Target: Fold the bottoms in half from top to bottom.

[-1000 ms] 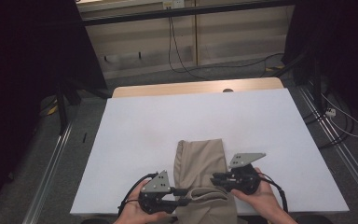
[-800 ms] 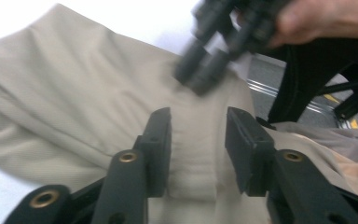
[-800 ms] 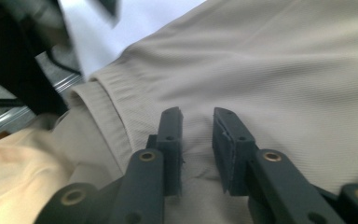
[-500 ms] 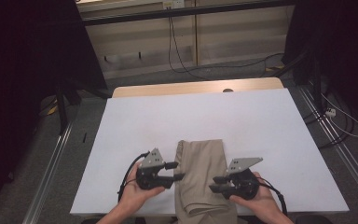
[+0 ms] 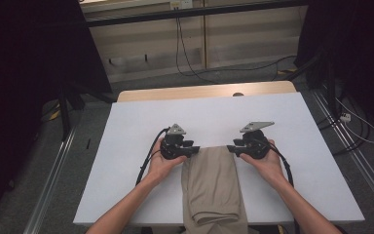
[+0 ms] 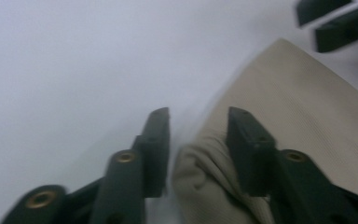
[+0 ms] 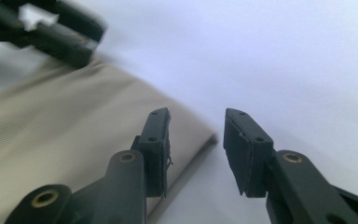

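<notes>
A folded beige cloth lies lengthwise on the white table, with its near end reaching the front edge. My left gripper is at the cloth's far left corner and my right gripper at its far right corner. In the left gripper view the left gripper is open, and a bunched fold of the cloth lies between its jaws. In the right gripper view the right gripper is open over the cloth's corner, one jaw above the fabric and one above bare table.
A wooden strip runs along the table's back edge. Cables trail on the floor behind it. Metal rails flank the table on both sides. White surface stretches left, right and beyond the cloth.
Both grippers let go of the cloth's near fold, spread apart, and moved away from the person to the cloth's far corners. The cloth's near end now lies flat and folded.
</notes>
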